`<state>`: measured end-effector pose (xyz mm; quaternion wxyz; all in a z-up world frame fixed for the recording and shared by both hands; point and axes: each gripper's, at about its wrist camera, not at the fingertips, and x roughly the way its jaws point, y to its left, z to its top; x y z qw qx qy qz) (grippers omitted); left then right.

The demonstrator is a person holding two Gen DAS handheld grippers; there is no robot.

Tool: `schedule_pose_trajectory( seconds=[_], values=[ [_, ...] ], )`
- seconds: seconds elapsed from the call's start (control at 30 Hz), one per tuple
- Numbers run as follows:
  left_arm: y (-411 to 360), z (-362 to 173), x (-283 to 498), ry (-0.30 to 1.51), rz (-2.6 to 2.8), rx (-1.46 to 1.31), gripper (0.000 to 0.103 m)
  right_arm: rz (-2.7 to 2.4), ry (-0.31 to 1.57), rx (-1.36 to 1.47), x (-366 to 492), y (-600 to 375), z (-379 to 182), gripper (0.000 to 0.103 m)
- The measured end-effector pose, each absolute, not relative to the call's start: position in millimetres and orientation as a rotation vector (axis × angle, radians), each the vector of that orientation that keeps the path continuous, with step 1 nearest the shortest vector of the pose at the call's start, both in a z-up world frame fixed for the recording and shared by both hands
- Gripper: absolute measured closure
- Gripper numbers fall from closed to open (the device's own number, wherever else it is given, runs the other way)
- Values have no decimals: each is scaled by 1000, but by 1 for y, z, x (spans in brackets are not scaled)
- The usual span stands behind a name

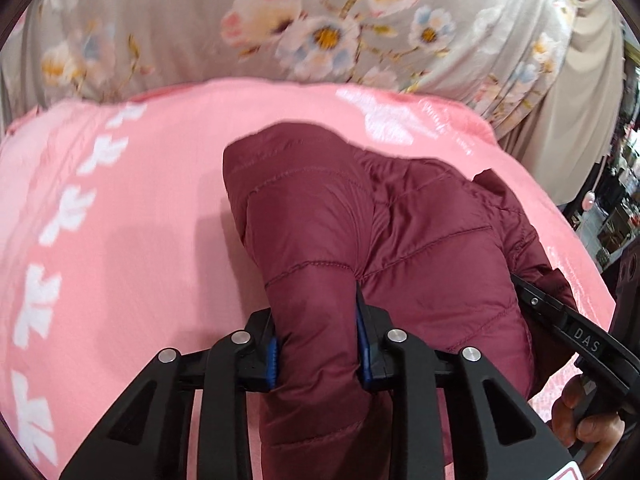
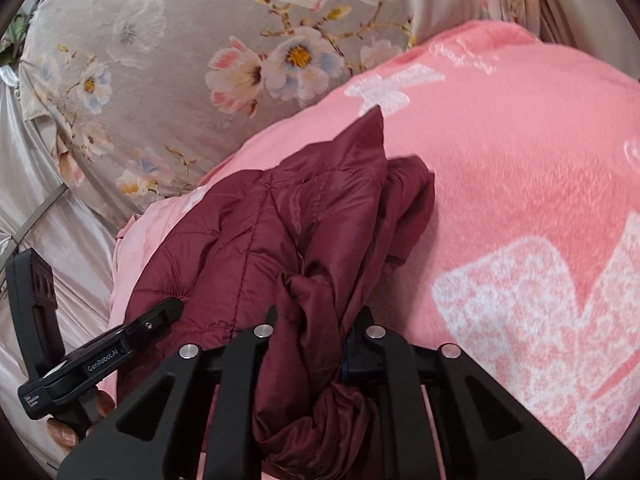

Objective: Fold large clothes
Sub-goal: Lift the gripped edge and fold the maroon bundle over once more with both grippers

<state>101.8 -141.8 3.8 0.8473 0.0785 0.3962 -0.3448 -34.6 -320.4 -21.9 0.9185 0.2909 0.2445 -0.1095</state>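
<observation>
A maroon quilted puffer jacket (image 1: pixel 360 220) lies bunched on a pink blanket (image 1: pixel 140 220). My left gripper (image 1: pixel 318 344) is shut on a thick fold of the jacket at its near edge. My right gripper (image 2: pixel 310 340) is shut on a bunched, crumpled part of the jacket (image 2: pixel 288 220), which hangs down between its fingers. The right gripper also shows in the left wrist view (image 1: pixel 560 316) at the jacket's right side. The left gripper shows in the right wrist view (image 2: pixel 120 340) at the jacket's left side, with a hand on its handle.
The pink blanket (image 2: pixel 520 180) with white bow prints covers the bed. A grey floral bedcover (image 1: pixel 320 20) lies behind it and also shows in the right wrist view (image 2: pixel 160 60). Cluttered shelves (image 1: pixel 616 208) stand at the far right.
</observation>
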Motion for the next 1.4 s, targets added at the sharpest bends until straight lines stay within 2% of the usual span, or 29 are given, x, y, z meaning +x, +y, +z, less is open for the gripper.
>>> schedule_pose_trajectory(
  seconds=[0.37, 0.67, 1.0, 1.4],
  values=[
    [-132, 65, 143, 600, -731, 192, 79, -183, 373, 450, 33, -300, 42, 91],
    [-109, 81, 230, 462, -689, 203, 79, -117, 320, 330, 139, -281, 59, 91],
    [-88, 26, 328, 458, -647, 204, 78, -72, 378, 289, 239, -270, 18, 91],
    [-73, -47, 374, 566, -601, 217, 76, -78, 522, 283, 291, -262, -45, 91]
  ],
)
